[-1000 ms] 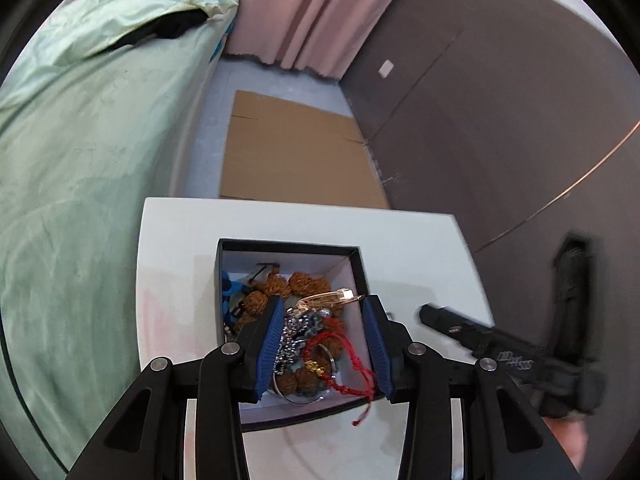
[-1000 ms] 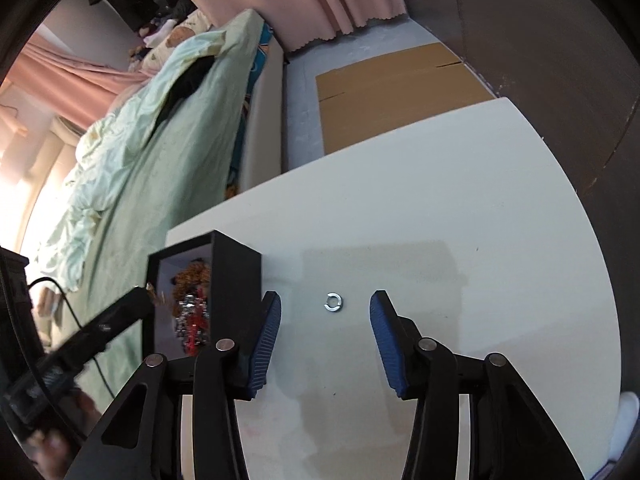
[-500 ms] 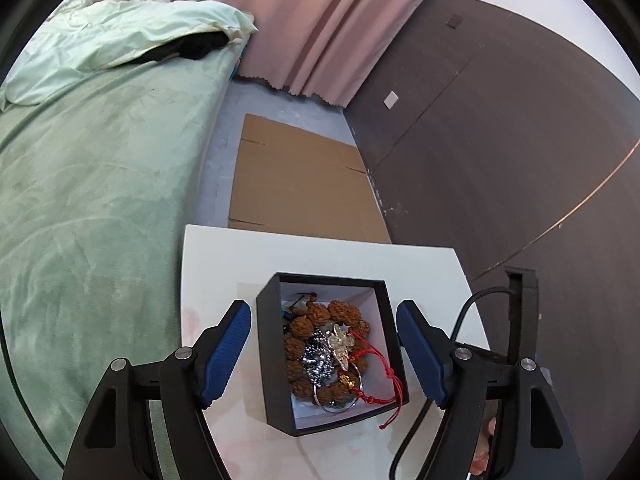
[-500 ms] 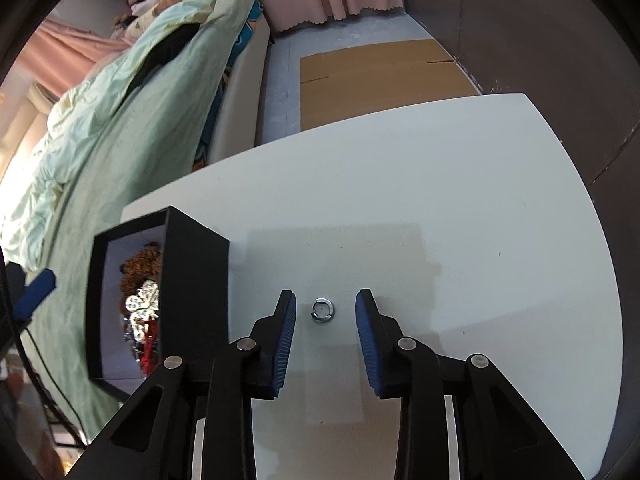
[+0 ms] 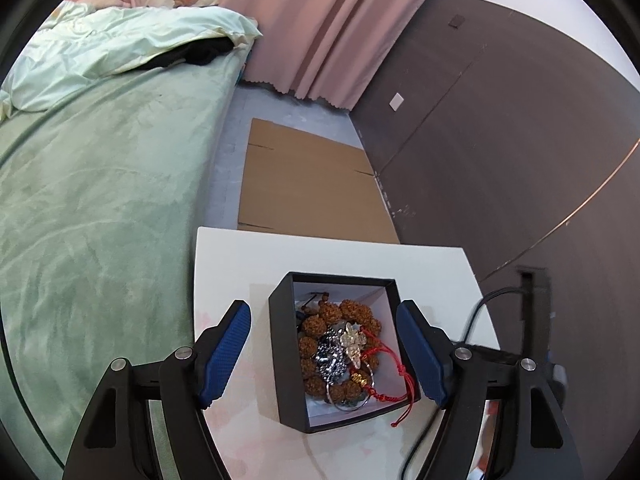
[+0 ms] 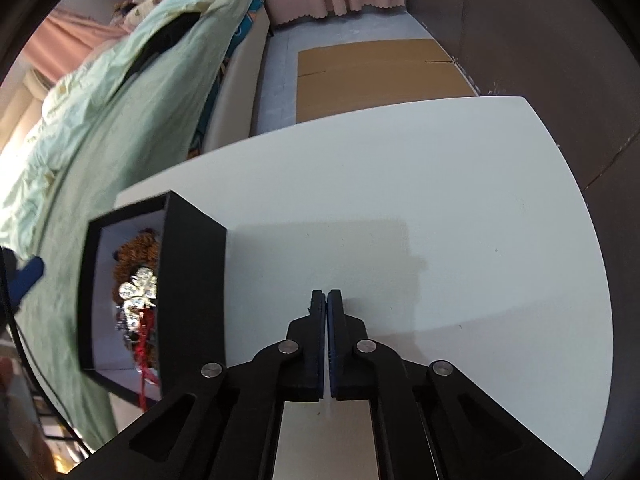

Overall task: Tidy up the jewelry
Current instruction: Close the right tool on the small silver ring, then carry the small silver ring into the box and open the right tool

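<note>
1. The left gripper (image 5: 324, 354) is held above the white table (image 6: 460, 208), pointing obliquely downward. Its jaws stand wide apart; the blue pads (image 5: 226, 350) sit outside the two side walls of the black box (image 5: 280, 360) and do not touch them.
2. The black box rests on the table near its left edge, with the lid off and a white lining visible inside.
3. The box contains the jewelry as a tangled pile: a brown beaded bracelet (image 5: 320, 320), a silver flower-shaped ornament (image 5: 352, 340), a dark metallic chain (image 5: 330, 360) and a thin silver hoop whose outline is only partly visible.
4. A red cord (image 5: 394, 364) runs from the pile over the near right corner of the box; its free end hangs outside the wall, above the table top.
5. The right gripper (image 6: 325, 300) points steeply down at the table, to the right of the box and apart from it. Its jaws are fully closed, pad against pad, with the tips at the table surface.
6. Whether anything is pinched between the closed pads cannot be determined from the right wrist view; no item is visible at the tips.
7. The table surface around the right gripper shows only the shadows of the gripper and the box.
8. Beyond the far edge of the table, a flattened cardboard sheet (image 5: 304, 184) lies on the floor. A bed with green bedding (image 5: 88, 208) runs along the left side, and a pink curtain (image 5: 320, 24) hangs at the far end of the room.
</note>
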The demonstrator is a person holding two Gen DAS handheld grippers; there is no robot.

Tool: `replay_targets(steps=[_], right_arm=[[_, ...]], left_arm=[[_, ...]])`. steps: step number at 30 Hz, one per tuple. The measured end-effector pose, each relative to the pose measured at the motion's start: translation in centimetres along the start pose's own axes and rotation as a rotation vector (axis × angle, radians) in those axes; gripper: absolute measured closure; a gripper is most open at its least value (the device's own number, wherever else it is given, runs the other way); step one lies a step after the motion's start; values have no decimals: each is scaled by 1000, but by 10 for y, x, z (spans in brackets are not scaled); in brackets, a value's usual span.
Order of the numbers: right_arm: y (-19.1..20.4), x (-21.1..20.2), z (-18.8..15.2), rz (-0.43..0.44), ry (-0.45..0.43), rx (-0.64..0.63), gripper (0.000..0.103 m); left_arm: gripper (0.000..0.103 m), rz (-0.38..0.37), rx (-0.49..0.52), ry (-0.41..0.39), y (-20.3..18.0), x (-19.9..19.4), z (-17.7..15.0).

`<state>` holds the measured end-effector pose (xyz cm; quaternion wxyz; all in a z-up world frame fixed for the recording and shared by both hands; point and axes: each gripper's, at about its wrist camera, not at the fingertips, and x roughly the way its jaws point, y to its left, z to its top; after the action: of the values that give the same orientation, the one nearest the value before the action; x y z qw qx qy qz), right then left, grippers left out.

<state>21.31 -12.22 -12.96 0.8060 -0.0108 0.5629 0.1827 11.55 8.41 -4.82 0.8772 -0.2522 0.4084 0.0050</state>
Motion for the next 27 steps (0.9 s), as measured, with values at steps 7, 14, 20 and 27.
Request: replay_targets(steps=[7,14,20,27], right_arm=[[-3,-33,-3,90,-91,26,102],[12,-5,-2,35,-18,-16,92],[18,3,0,-20,-9,-40,85],[24,16,2,-31,16,-50,67]], left_arm=[[17,19,0,-1,6,-6,-6],[5,18,-8,-5,14,-13,-8],[4,12,-28,-1,19,-11,-4],[3,6,-42,-9,23,-11,0]])
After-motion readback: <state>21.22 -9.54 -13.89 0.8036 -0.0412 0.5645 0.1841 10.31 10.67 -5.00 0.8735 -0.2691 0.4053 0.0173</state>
